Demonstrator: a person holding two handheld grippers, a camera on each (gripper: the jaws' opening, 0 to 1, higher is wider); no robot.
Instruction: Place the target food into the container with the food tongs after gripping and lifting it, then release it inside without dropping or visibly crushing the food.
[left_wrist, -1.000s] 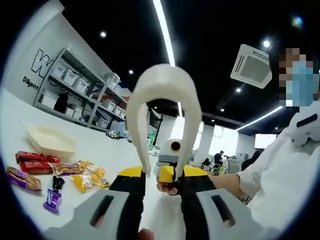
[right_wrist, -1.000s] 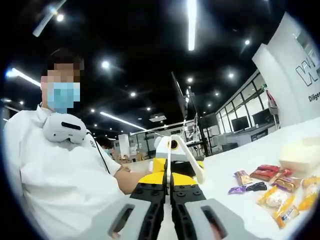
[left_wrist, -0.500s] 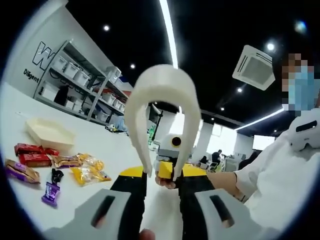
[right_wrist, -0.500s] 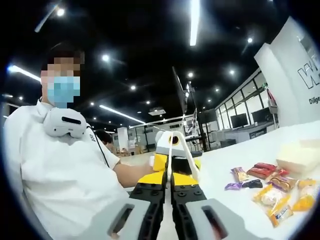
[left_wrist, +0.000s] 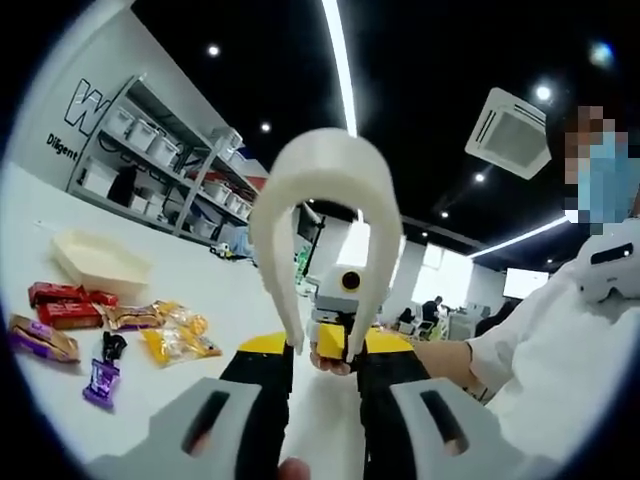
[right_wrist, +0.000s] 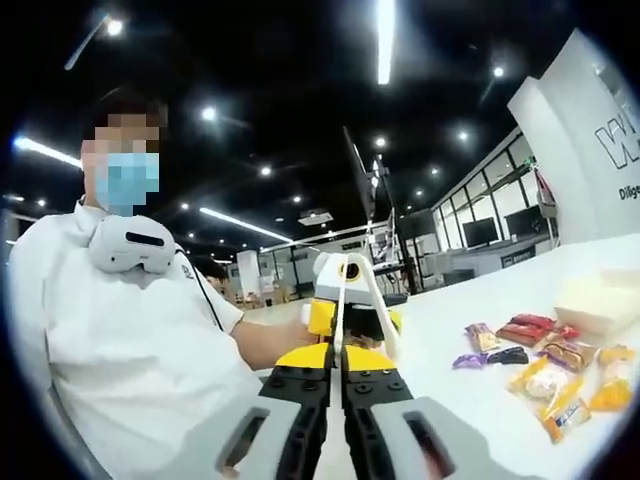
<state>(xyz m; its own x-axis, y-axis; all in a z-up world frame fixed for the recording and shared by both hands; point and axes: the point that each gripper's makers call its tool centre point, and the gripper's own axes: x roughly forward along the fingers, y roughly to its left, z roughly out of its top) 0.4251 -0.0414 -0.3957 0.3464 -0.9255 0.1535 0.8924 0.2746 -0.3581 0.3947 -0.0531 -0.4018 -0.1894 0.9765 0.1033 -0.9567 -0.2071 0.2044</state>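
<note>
White U-shaped food tongs (left_wrist: 325, 160) stand bend-up in the left gripper view, and my left gripper (left_wrist: 325, 350) is shut on their two lower ends. The tongs (right_wrist: 385, 325) are also in the right gripper view, small and side-on, with my left gripper (right_wrist: 320, 320) behind them. My right gripper (right_wrist: 338, 360) has its jaws pressed together with nothing seen between them. It faces the left gripper, and in the left gripper view it is my right gripper (left_wrist: 338, 312), held in a hand. Several wrapped snacks (left_wrist: 175, 340) (right_wrist: 545, 385) lie on the white table beside a cream tray (left_wrist: 100, 268) (right_wrist: 598, 300).
Red packets (left_wrist: 60, 305), a brown one (left_wrist: 45, 340) and a purple one (left_wrist: 100, 380) lie near the yellow packs. A person in a white shirt (right_wrist: 110, 340) sits close behind the grippers. Storage shelves (left_wrist: 160, 190) line the far wall.
Both views have drifted slightly with the hands. The tongs stay held in the left gripper, and the packets and tray lie as before.
</note>
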